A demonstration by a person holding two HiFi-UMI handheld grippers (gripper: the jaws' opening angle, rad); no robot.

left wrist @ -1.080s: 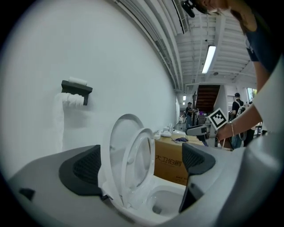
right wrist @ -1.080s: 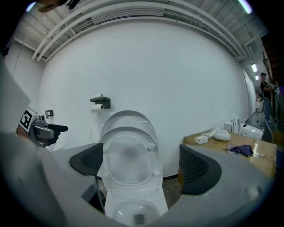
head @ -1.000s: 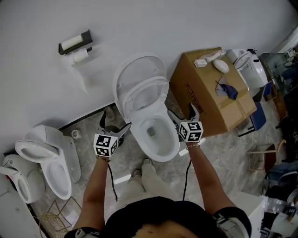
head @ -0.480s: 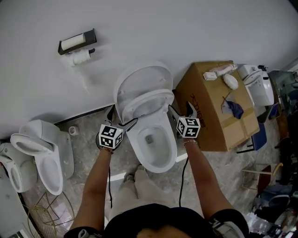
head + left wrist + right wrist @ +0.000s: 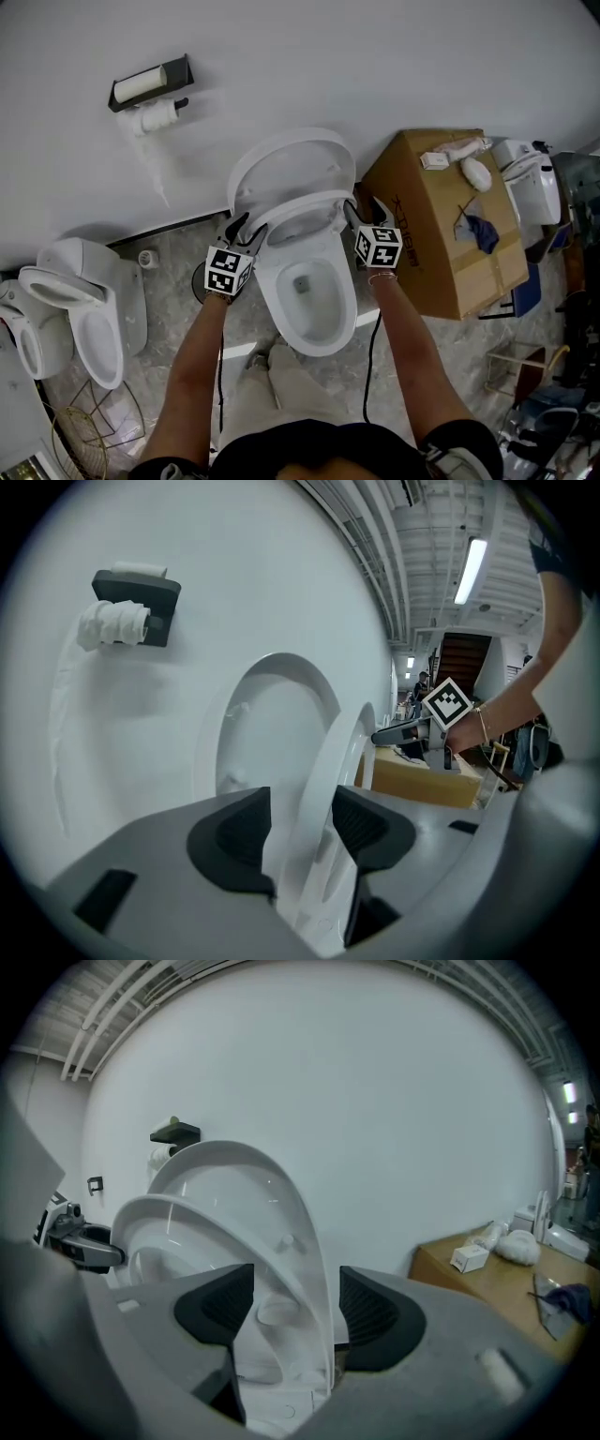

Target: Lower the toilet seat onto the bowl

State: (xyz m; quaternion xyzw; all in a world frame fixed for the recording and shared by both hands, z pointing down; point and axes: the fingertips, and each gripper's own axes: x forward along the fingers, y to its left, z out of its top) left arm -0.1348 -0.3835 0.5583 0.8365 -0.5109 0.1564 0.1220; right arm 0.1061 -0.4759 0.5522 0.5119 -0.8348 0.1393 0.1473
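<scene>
Now, from left: a second toilet (image 5: 84,300) stands on the marbled floor and a roll holder (image 5: 148,82) hangs on the white wall as a person, seen from above, works both tongs at the middle toilet. The left tongs (image 5: 302,825) have just been closing and pinch the left side of the toilet seat (image 5: 342,752). The rim's edge sits wedged between the dark pads, which meet it on either face. The seat stands tilted partway between the upright lid (image 5: 286,161) and the bowl (image 5: 309,345), clear of the bowl's rim. The right tongs (image 5: 286,1312), also just closing, straddle the seat's right side about half open. A gap is left between the pads and the rim, so they do not yet grip it. At far right, a cardboard box (image 5: 441,234) carries a few small items on its top.
</scene>
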